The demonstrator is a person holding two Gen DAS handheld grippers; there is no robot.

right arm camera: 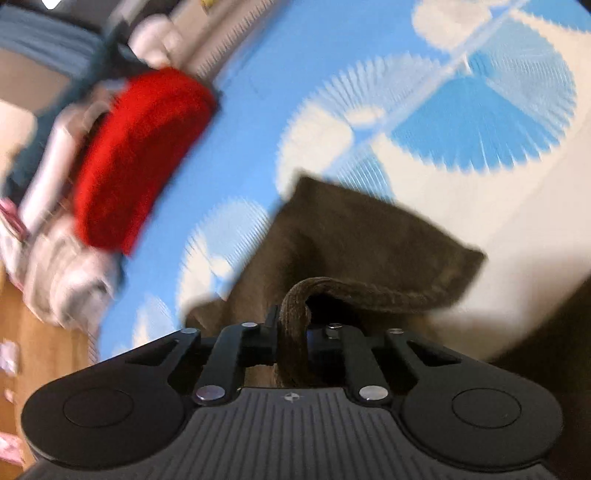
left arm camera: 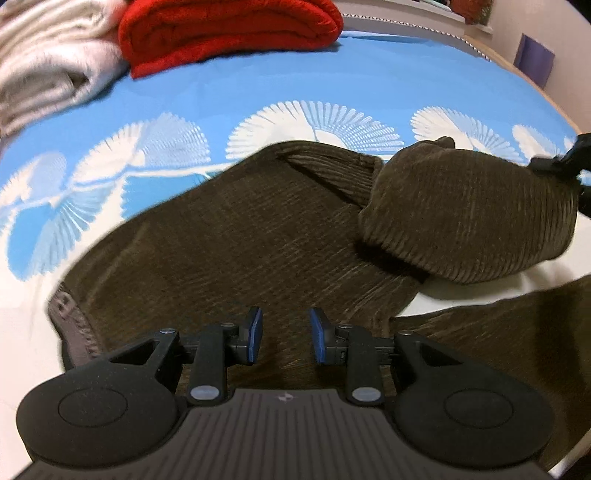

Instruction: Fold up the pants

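Observation:
Dark olive corduroy pants (left arm camera: 236,243) lie spread on a blue and white patterned sheet (left arm camera: 258,88). My left gripper (left arm camera: 286,336) is open and empty, hovering just above the upper part of the pants near the grey waistband (left arm camera: 70,317). One pant leg (left arm camera: 469,218) is lifted and curled back over the rest. My right gripper (right arm camera: 293,332) is shut on that leg's hem (right arm camera: 369,291) and holds it up above the sheet (right arm camera: 258,122); it also shows at the right edge of the left wrist view (left arm camera: 557,164).
A folded red blanket (left arm camera: 229,33) and a folded cream blanket (left arm camera: 48,70) lie at the far side of the bed. They also show in the blurred right wrist view (right arm camera: 136,158). A wooden floor (right arm camera: 44,347) lies beyond the bed edge.

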